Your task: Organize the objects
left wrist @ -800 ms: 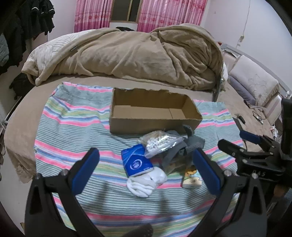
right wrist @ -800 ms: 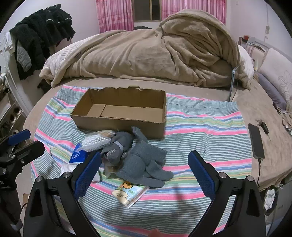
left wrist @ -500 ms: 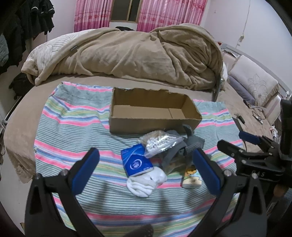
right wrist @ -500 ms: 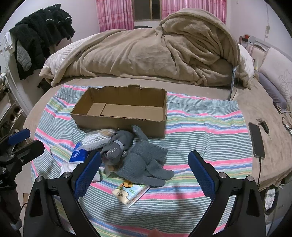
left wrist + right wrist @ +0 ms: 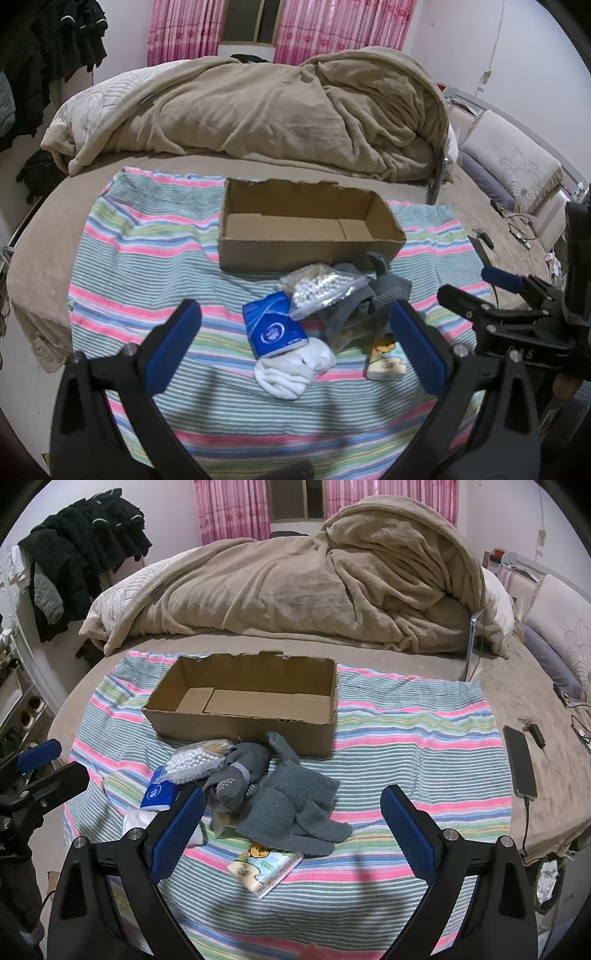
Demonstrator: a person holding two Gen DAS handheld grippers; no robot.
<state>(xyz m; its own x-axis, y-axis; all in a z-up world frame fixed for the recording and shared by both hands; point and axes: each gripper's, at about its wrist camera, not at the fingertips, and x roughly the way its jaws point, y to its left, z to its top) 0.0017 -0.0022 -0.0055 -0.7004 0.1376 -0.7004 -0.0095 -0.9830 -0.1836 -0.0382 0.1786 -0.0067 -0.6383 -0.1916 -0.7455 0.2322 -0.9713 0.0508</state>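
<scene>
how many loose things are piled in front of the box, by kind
tissue packs: 2 (blue, cartoon)
bag of white beads: 1
white socks: 1 bundle
grey knit gloves: 1 heap
total: 5, none in the cardboard box

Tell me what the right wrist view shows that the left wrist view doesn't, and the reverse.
Only the right wrist view shows the black phone lying on the bed right of the striped cloth, and the grey gloves spread out in full. Only the left wrist view shows the white socks unobstructed. Both show the empty cardboard box, the blue tissue pack and open tongs.
</scene>
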